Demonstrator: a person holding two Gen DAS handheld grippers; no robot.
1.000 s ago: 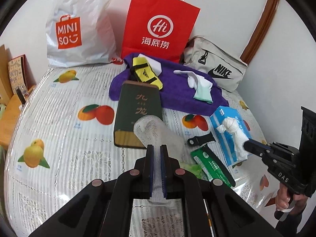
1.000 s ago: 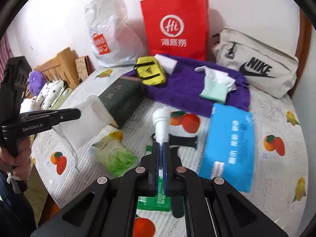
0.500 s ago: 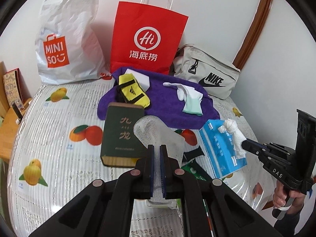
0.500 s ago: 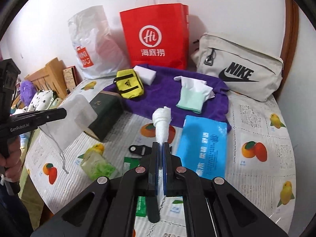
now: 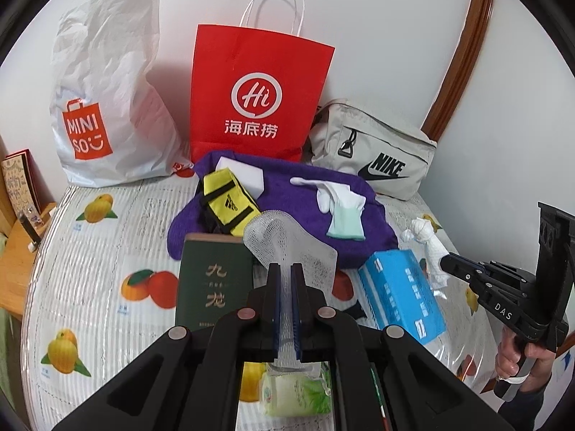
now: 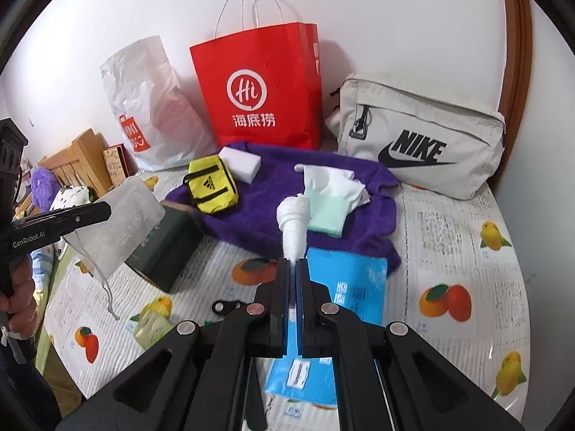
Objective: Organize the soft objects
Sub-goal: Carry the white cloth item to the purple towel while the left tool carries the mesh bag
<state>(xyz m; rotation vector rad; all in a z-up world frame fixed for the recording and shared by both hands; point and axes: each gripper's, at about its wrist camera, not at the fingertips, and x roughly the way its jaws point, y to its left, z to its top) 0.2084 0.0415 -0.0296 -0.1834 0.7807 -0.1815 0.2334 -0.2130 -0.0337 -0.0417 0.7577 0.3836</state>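
White mesh pouch (image 5: 287,248) pinched in the left gripper (image 5: 286,280), jaws clamped tight on its lower edge, drawstring dangling off the side. Rolled white cloth (image 6: 294,222) clamped the same way in the right gripper (image 6: 295,276), sticking up past the tips. Both carried in the air over the fruit-print tablecloth (image 5: 100,262), so probably the carry step of the tidy-up.

Likely next: bring the two together and stuff the cloth into the pouch, or drop both on the purple towel (image 5: 287,186) with the mint-and-white sock (image 5: 341,212) and the yellow adidas pouch (image 5: 228,204). Needs the pouch mouth held open, tricky with a floppy mesh and only one pinch point.

Readable stuff: MINISO on the white plastic bag (image 5: 107,107), "Hi 海底捞" on the red paper bag (image 5: 255,100), NIKE on the beige waist bag (image 5: 370,151), 九龙 on the dark green box (image 5: 212,283), "DAS" and "GenRobot.AI" on the gripper bodies. Blue tissue pack (image 5: 402,298) print too small to read.
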